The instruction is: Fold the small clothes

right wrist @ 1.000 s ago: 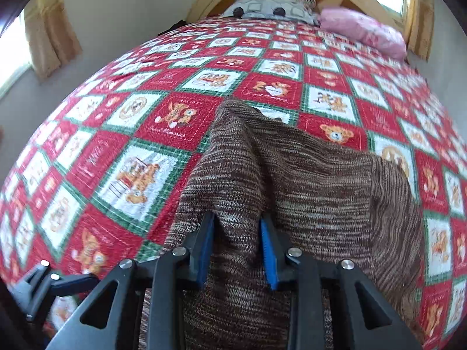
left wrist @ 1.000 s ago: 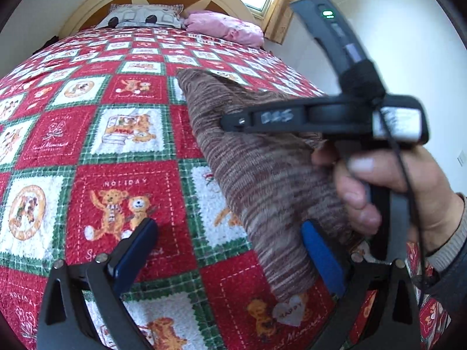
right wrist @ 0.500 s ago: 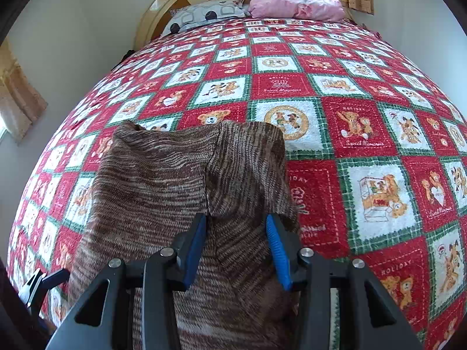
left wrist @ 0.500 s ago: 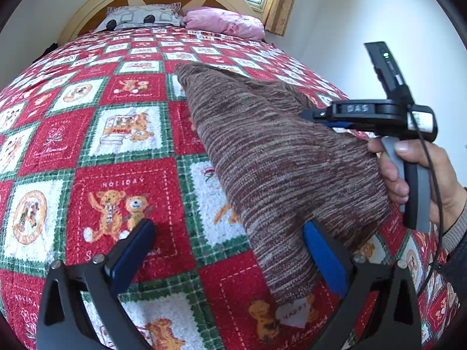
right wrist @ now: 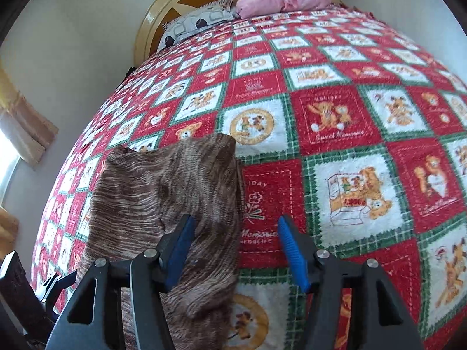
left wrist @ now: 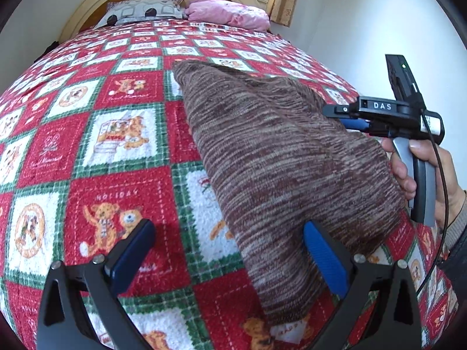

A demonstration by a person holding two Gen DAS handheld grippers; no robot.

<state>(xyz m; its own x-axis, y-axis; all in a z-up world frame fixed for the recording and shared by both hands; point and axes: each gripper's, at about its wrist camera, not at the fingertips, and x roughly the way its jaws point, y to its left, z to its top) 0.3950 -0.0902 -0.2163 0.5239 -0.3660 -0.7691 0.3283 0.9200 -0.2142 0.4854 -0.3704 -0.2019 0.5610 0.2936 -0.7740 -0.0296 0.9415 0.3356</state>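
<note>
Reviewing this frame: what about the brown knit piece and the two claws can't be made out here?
- Brown knit piece: left view, its far right edge hidden behind the right claw.
- Same piece: right view, near end cut off by the bottom edge and claw frame.
- Garment type: folds hide its shape.
- Left claw: open.

Both wrist cameras look steeply down, close over the same quilt [left wrist: 122,180] toward the headboard [right wrist: 151,17]
</note>
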